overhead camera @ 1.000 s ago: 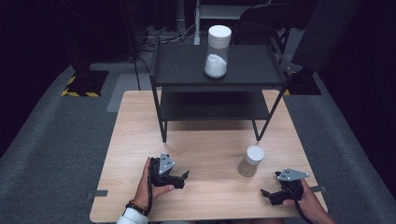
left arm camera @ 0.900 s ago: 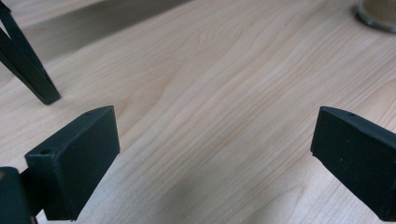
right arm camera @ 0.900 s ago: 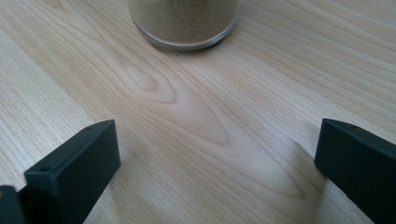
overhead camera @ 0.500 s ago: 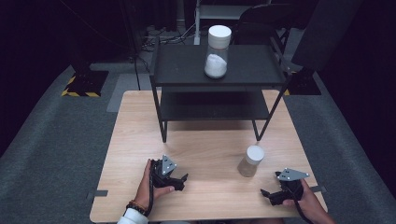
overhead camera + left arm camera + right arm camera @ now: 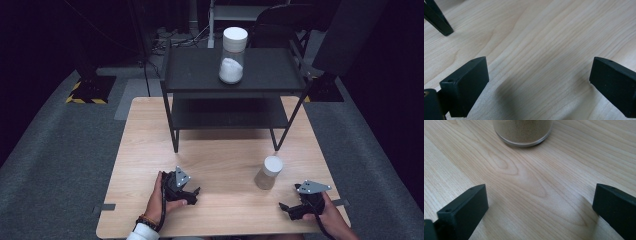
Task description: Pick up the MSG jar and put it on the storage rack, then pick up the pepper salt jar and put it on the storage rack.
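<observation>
High view: the left hand-held gripper (image 5: 192, 194) rests low over the near part of the wooden surface (image 5: 150, 145), held in the person's left hand (image 5: 159, 200), and the right hand-held gripper (image 5: 287, 209) sits at the near right corner in the right hand (image 5: 332, 220). A small jar of tan powder (image 5: 268, 172) with a white lid stands upright on the surface, just ahead of the right hand-held gripper and slightly toward its left, not touching it; it is well apart from the left hand-held gripper, off to that one's right. Beyond both, a black two-level shelf (image 5: 200, 75) stands on the surface, and a taller jar of white powder (image 5: 233, 55) stands upright on its top level, far ahead of either hand-held gripper. Left gripper view: the left hand-held gripper (image 5: 537, 80) has its jaws spread wide, bare wood between them, and one shelf leg (image 5: 439, 21) lands on the surface ahead and to its left. Right gripper view: the right hand-held gripper (image 5: 540, 207) likewise has its jaws spread wide with nothing between them; the base of the jar of tan powder (image 5: 522, 131) stands straight ahead, apart from both jaws.
</observation>
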Demonstrator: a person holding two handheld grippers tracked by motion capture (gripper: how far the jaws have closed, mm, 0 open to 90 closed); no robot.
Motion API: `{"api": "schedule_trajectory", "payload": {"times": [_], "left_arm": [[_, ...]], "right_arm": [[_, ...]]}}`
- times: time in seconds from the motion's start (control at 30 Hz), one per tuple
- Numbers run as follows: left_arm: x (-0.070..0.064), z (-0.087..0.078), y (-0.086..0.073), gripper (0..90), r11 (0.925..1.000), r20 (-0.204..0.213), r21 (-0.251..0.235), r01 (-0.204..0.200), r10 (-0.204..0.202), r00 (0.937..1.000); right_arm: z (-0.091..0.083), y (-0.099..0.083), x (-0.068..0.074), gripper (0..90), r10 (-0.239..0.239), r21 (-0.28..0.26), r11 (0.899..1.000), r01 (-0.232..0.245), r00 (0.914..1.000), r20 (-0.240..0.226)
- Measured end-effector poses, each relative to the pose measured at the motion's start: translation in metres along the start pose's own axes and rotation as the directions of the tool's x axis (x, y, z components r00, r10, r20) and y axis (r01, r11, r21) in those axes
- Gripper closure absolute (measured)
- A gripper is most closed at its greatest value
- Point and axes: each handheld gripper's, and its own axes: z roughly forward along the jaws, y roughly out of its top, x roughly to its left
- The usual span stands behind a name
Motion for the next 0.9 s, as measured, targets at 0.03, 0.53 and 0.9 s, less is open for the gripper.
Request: {"api": "schedule_trajectory", "payload": {"times": [0.03, 0.53, 0.9], "left_arm": [[0.001, 0.0, 0.001, 1.7, 1.0, 0.002, 0.003, -0.001, 0.001, 1.0], [0.02, 0.004, 0.005, 1.2, 0.9968, 0.078, 0.043, 0.067, -0.07, 0.9945], [0.02, 0.004, 0.005, 0.8, 0.9968, 0.077, 0.044, 0.068, -0.071, 0.9945]], "right_arm": [[0.0, 0.0, 0.0, 0.0, 0.0, 0.0, 1.0, 0.0, 1.0, 0.0], [0.0, 0.0, 0.0, 0.0, 0.0, 0.0, 1.0, 0.0, 1.0, 0.0], [0.001, 0.0, -0.001, 0.0, -0.005, 0.0, 1.0, 0.005, 1.0, -0.003]]}}
